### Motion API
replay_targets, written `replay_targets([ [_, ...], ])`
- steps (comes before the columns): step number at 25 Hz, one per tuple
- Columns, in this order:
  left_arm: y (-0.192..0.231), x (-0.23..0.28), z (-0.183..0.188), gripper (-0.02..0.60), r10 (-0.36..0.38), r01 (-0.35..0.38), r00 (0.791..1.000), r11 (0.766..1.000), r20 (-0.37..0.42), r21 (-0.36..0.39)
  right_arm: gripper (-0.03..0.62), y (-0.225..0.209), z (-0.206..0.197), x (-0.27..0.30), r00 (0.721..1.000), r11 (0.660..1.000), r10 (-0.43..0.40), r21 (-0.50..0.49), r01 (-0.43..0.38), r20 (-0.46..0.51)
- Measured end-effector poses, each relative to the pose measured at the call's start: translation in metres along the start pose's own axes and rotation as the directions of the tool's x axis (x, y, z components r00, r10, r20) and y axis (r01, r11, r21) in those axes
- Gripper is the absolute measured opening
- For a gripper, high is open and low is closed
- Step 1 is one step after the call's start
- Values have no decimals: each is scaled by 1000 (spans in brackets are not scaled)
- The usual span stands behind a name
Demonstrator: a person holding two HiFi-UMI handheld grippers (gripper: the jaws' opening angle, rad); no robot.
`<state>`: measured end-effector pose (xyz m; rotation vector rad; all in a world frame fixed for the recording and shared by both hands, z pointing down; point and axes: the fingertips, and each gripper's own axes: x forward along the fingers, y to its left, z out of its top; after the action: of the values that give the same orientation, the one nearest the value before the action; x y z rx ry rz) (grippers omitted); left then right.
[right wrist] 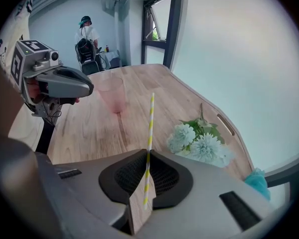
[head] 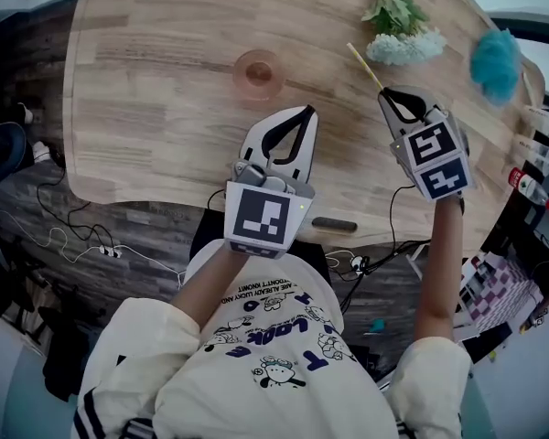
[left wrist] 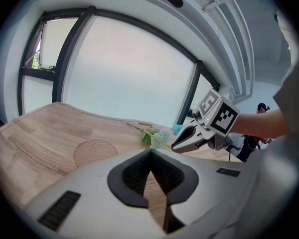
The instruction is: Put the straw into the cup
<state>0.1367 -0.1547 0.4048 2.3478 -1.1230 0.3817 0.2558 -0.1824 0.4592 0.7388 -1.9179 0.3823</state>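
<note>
The wooden table (head: 146,80) fills most of the head view, with the person standing at its near edge. Over that edge hangs the left gripper (head: 304,113), its jaws closed on each other with nothing between them; only bare wood shows through the gap behind the tips. The right gripper (head: 385,95) is farther along the near edge toward the right-hand end, with its jaws clamped on the straw.

A bunch of pale flowers (head: 398,30) lies near the far right corner, with a teal fluffy thing (head: 496,62) beside it at the right edge. Neither seems to belong to the job.

The cup (head: 258,73), pinkish and see-through, stands upright about mid-table. It is just beyond the left gripper's tips and off to the left of the straw.

The straw (head: 364,66), white with yellow stripes, is gripped near one end. Its long free part runs out past the jaw tips toward the far edge, clear of the table and apart from the cup.

As I judge it, the pick-up is done and the carry to the cup is the step in hand. The next move calls for swinging the right gripper left and tipping the free end down over the cup's mouth. The straw would then be lowered inside before the jaws part. The cup looks light, so a nudge at the rim could topple it, and the idle left gripper is well placed to steady it.
</note>
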Motion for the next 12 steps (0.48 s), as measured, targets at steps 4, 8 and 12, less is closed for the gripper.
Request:
replay_targets([
  [4, 10, -16, 11, 28, 12, -12, 1000, 1000, 28, 11, 48, 9, 26, -10, 997, 999, -31, 42, 28, 68],
  [8, 22, -34, 23, 28, 27, -28, 998, 999, 56, 23, 48, 18, 57, -20, 984, 991, -50, 127, 29, 172],
  [12, 38, -50, 35, 28, 53, -58, 994, 997, 94, 56, 48, 28, 88, -27, 968, 989, -67, 147, 32, 240],
])
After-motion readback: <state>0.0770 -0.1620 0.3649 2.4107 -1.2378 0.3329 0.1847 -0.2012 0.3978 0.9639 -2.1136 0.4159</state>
